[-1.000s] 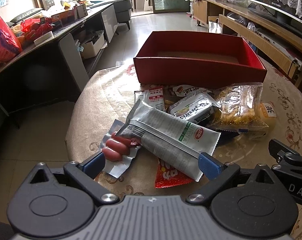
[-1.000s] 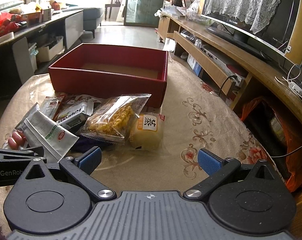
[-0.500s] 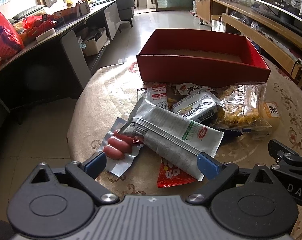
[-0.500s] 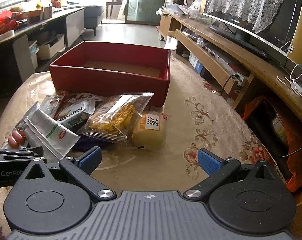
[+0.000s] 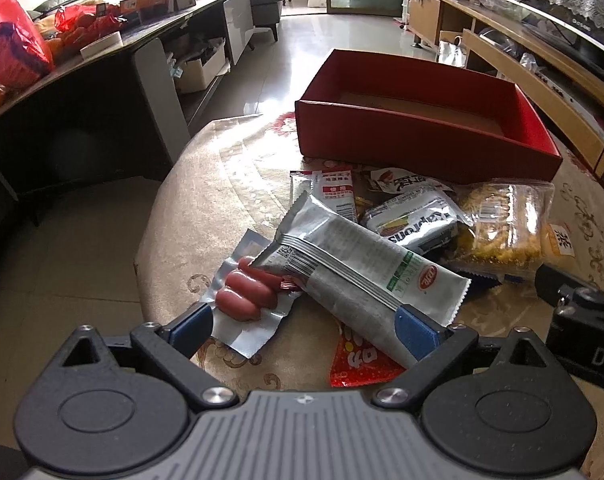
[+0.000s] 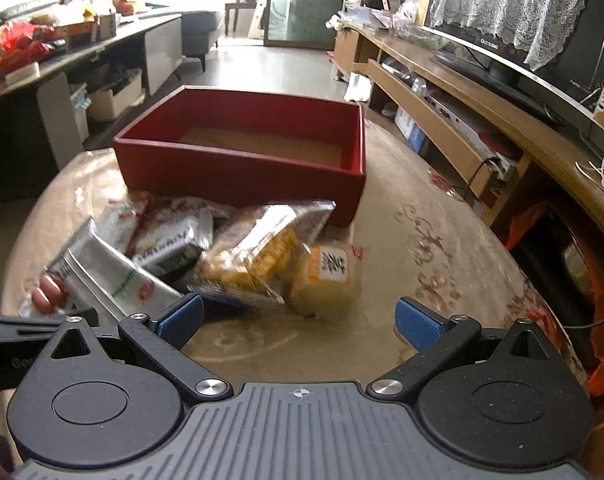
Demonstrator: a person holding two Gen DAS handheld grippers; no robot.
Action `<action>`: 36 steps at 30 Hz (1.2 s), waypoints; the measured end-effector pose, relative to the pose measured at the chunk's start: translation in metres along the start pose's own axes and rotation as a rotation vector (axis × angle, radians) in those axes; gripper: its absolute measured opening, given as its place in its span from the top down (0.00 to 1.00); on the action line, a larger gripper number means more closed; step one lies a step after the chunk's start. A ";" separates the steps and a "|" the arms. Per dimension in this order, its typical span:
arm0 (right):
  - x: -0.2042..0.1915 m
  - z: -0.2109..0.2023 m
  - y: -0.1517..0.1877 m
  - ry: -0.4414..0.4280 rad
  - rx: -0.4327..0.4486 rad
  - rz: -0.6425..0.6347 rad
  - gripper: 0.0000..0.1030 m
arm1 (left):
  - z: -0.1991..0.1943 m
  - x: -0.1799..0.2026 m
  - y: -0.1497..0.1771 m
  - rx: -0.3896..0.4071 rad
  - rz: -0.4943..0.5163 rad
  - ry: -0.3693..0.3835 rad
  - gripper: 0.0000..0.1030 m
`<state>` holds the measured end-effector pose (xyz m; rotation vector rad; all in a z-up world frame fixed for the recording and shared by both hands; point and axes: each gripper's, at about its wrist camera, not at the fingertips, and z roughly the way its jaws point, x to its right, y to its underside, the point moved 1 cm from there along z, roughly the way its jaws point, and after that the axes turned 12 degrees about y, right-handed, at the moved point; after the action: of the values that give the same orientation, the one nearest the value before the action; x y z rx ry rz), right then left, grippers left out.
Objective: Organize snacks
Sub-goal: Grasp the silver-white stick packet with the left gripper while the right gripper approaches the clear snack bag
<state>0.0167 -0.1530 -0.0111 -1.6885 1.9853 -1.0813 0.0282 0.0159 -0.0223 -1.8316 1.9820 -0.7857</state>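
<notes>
I had both tongs spread wide over the round table (image 6: 442,248), neither gripping anything. The left gripper (image 5: 304,326) hung low over the near edge of the snack pile, and the right gripper (image 6: 299,318) sat just beside the pile's right end.

The snacks lay heaped in front of the red box (image 5: 422,136), whose brown floor showed bare where I could see it. Topmost was a long silver wrapper (image 5: 358,268) with a red oval logo, lying slantwise. Its far end covered part of a clear sausage pack (image 5: 241,300) holding plump red sausages. Behind it were a narrow red-and-white sachet (image 5: 336,194), a silver biscuit pack (image 5: 414,226) and a clear bag of yellow crisps (image 5: 502,228). A pale yellow cake (image 6: 328,276) with a white label sat at the right end, touching the crisp bag.

A small red packet (image 5: 360,364) was half buried under the silver wrapper, its print cut off. Something dark blue (image 5: 478,276) poked from beneath the crisp bag; I could not tell what. The right wrist view was smeared, so the labels there were unreadable.
</notes>
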 end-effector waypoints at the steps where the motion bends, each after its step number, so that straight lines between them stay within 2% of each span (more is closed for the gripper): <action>1: -0.001 0.000 -0.002 -0.004 0.001 0.000 0.00 | 0.001 -0.001 -0.001 -0.002 -0.003 0.001 0.05; 5: -0.005 0.004 -0.010 -0.008 0.007 -0.016 0.00 | 0.009 -0.005 -0.007 -0.031 -0.049 0.026 0.05; 9: -0.002 0.007 -0.023 -0.025 0.005 -0.002 0.00 | 0.022 -0.009 -0.015 -0.082 -0.138 0.064 0.05; 16: 0.009 0.004 -0.035 -0.069 0.026 0.029 0.00 | 0.049 -0.002 -0.034 -0.122 -0.271 0.071 0.05; 23: 0.019 0.002 -0.035 -0.076 0.028 0.037 0.00 | 0.081 -0.006 -0.036 -0.178 -0.386 0.076 0.05; 25: 0.023 0.003 -0.034 -0.076 0.022 0.046 0.00 | 0.083 -0.005 -0.032 -0.182 -0.375 0.079 0.10; 28: 0.024 0.004 -0.034 -0.078 0.013 0.055 0.00 | 0.078 0.000 -0.026 -0.181 -0.286 0.066 0.23; 30: 0.023 0.004 -0.034 -0.085 0.011 0.055 0.00 | 0.072 0.001 -0.021 -0.195 -0.240 0.092 0.33; 32: 0.022 0.003 -0.034 -0.093 0.010 0.050 0.00 | 0.067 0.003 -0.015 -0.215 -0.176 0.129 0.34; 36: 0.022 0.001 -0.031 -0.106 0.006 0.045 0.00 | 0.061 0.004 -0.004 -0.231 -0.081 0.125 0.33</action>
<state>0.0336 -0.1743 0.0154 -1.6546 1.9421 -0.9605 0.0659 0.0010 -0.0677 -2.0484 2.1678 -0.7373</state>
